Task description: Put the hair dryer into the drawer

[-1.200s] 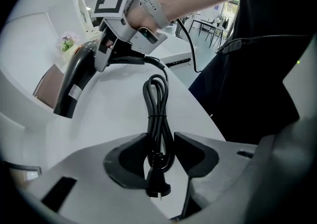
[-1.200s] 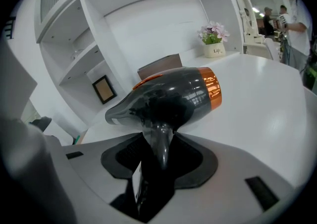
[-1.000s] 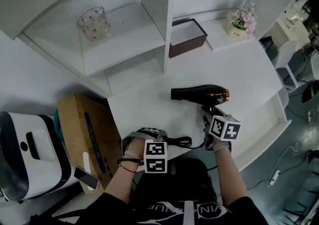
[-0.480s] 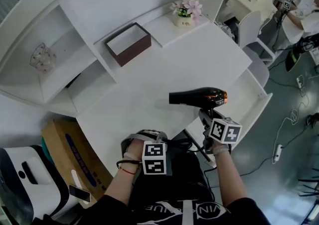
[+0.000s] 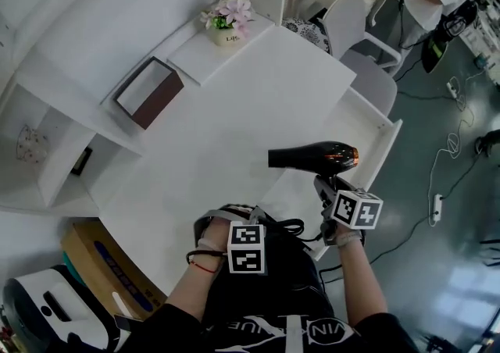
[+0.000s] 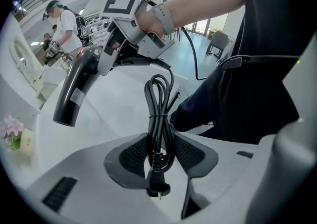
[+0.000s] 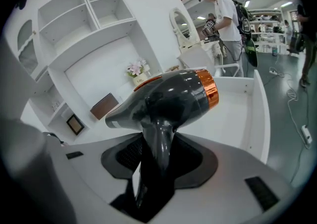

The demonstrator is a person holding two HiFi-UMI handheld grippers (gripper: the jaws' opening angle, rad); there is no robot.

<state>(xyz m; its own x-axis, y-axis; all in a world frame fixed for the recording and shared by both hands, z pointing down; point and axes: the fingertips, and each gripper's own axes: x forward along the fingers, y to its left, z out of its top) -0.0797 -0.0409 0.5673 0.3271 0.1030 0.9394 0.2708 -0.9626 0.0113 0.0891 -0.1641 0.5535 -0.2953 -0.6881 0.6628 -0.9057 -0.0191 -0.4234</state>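
Left of the drawer (image 5: 388,148), the left tool (image 6: 158,154) was clenched on the bundled black cord (image 6: 157,114), just off the tabletop's (image 5: 234,125) front edge. Closer in, the hair dryer (image 5: 312,158) hung in the air at the drawer's left rim. Its nozzle aimed away across wide white tabletop and its orange tail pointed toward the drawer. The right tool (image 7: 158,161) gripped its handle tight. The drawer stood pulled out, with a grey chair (image 5: 366,70) near its far corner.
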